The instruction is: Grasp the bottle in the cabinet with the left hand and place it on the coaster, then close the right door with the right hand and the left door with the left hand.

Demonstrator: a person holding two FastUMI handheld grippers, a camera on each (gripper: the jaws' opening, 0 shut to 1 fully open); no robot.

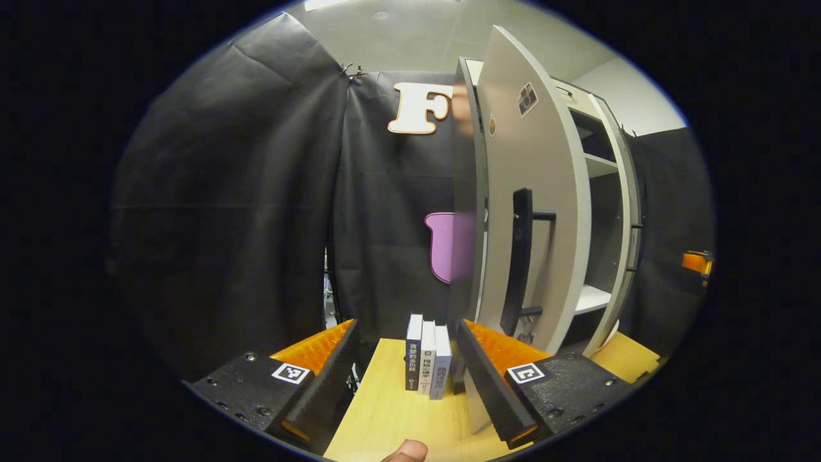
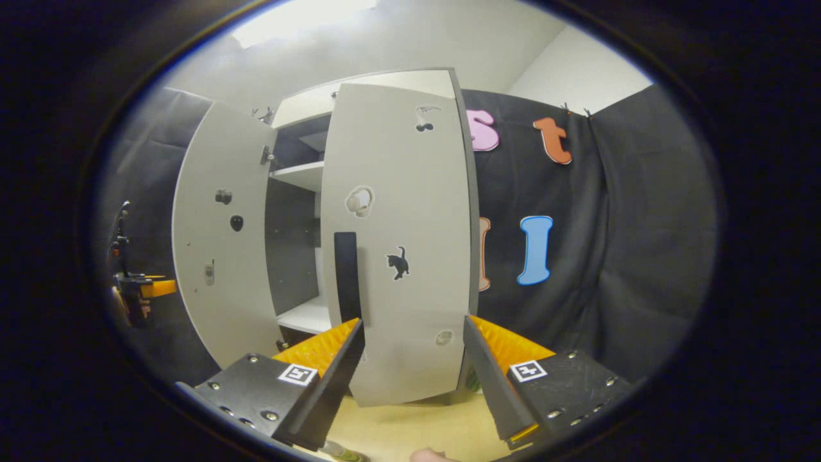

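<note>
While our left gripper (image 1: 407,378) hangs with its jaws spread wide and nothing between them, three upright books (image 1: 428,360) stand straight ahead of it on the wooden tabletop (image 1: 391,417), just past the fingertips. Ahead and to its right rises the left door (image 1: 532,212), swung open, its edge turned toward us and its black handle (image 1: 518,256) on the face beyond; that door stands between the gripper and the cabinet shelves (image 1: 593,298) behind it. A fingertip (image 1: 405,452) is cut off at the bottom edge.

Our right gripper (image 2: 414,378) is likewise wide open and holding nothing. Directly ahead of it, close to its fingertips, is the right door (image 2: 401,244), nearly shut, with a dark handle (image 2: 346,266) toward the gripper's left. Farther left we see the other door (image 2: 221,237) open, and past it the other gripper (image 2: 138,289), small and hard to make out. A greenish object (image 2: 340,453), clipped below the left finger, may be the bottle; we cannot tell.
</note>
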